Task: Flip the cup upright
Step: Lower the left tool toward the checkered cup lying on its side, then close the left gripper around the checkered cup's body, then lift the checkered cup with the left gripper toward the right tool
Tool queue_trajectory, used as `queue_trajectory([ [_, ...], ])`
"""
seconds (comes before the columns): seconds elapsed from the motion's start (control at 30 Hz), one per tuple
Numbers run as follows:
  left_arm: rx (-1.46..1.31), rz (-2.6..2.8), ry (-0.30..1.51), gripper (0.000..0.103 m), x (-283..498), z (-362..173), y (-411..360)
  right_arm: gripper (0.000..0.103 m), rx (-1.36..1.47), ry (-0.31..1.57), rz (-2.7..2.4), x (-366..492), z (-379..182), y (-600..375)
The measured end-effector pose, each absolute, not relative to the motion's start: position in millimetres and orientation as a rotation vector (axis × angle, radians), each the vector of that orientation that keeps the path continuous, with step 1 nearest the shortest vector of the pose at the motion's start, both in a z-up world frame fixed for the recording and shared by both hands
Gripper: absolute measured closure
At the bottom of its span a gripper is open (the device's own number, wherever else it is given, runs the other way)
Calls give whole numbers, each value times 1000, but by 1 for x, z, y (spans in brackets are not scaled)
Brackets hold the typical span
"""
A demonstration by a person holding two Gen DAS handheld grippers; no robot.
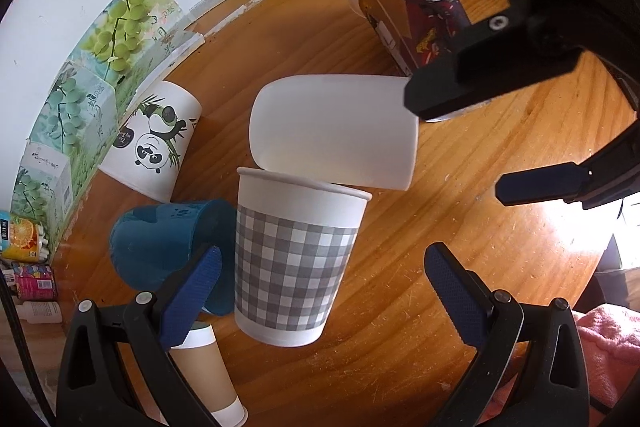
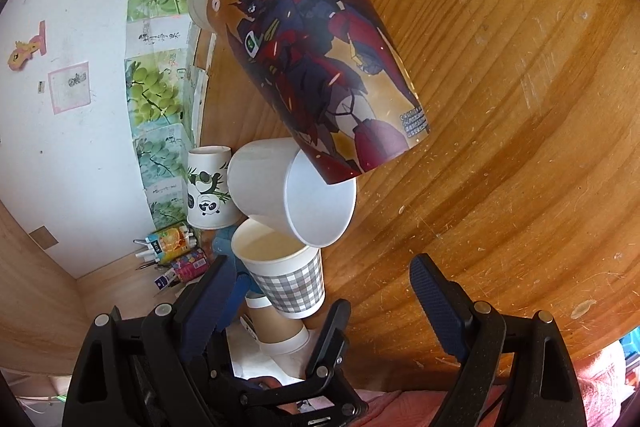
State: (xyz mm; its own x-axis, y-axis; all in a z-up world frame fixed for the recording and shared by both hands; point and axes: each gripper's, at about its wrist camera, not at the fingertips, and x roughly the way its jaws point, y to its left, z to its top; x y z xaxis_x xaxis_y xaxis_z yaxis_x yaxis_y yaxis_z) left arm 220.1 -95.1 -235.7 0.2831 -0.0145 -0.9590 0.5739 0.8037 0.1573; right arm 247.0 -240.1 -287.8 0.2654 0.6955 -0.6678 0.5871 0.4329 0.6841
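Observation:
A grey checked paper cup (image 1: 294, 263) stands upright on the round wooden table (image 1: 460, 247); it also shows in the right wrist view (image 2: 290, 277). A plain white cup (image 1: 334, 129) lies on its side just behind it, its mouth visible in the right wrist view (image 2: 320, 203). A tall robot-print cup (image 2: 316, 67) stands rim-down. My left gripper (image 1: 324, 287) is open around the checked cup, not touching. My right gripper (image 2: 320, 295) is open and empty; it shows in the left wrist view (image 1: 456, 147) beside the white cup's mouth.
A panda cup (image 1: 154, 141) and a blue cup (image 1: 160, 247) stand upside down at the left. A brown cup (image 1: 208, 379) lies by my left finger. Grape-print boxes (image 1: 120, 23) line the wall. Small bottles (image 1: 28, 267) sit at the table's left. A pink cloth (image 1: 604, 359) is at the right.

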Motion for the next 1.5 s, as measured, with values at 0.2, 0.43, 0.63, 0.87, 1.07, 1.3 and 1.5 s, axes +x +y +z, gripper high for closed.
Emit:
queue_trajectory([
  [0.2,507,-416,1266,10,227,-241,-93,14,1217,1396,97,247,-285,-241],
  [0.43,450,-418,1309,21,229,-246,-90,14,1181,1386,70,246,-278,-241],
  [0.63,403,-418,1332,33,229,-248,-91,14,1156,1379,49,235,-273,-245],
  [0.87,327,-399,1359,34,223,-247,-91,14,1116,1387,41,220,-268,-251],
  [1.07,241,-373,1377,34,211,-246,-89,14,1059,1385,51,206,-261,-258],
  [1.3,20,-346,1417,34,198,-248,-81,14,945,1381,68,191,-250,-264],
  [1.5,-176,-342,1429,34,170,-251,-83,14,814,1365,82,180,-242,-266],
])
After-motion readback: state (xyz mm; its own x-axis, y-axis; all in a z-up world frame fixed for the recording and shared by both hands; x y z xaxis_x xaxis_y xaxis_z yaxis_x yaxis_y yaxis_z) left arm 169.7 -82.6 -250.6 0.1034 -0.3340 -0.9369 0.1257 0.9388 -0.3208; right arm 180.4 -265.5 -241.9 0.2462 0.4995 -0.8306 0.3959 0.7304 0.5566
